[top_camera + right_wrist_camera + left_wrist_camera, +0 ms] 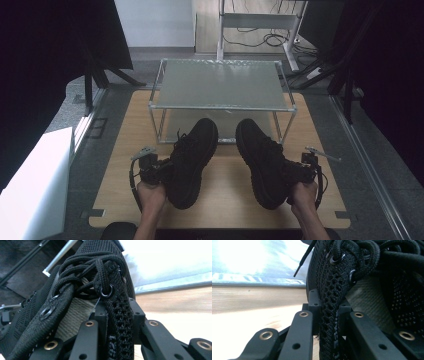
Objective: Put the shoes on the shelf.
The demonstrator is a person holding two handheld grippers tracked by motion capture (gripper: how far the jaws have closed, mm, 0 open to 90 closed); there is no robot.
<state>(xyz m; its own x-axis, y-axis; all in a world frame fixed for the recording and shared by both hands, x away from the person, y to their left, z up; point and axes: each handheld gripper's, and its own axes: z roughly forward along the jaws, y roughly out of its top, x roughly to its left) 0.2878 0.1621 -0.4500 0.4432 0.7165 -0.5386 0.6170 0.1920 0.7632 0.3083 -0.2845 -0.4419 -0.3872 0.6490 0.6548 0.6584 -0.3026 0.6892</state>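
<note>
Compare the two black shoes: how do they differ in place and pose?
The left shoe is held by the left gripper and its toe leans right; the right shoe is held by the right gripper and its toe leans left. Both are black, laced, clamped by a side wall, toes toward the metal rack.

Two forearms reach in from the near edge, each hand wrapped around a hand-held gripper: the left hand-held gripper (159,169) and the right hand-held gripper (295,171) face inward, jaws clamped.
</note>
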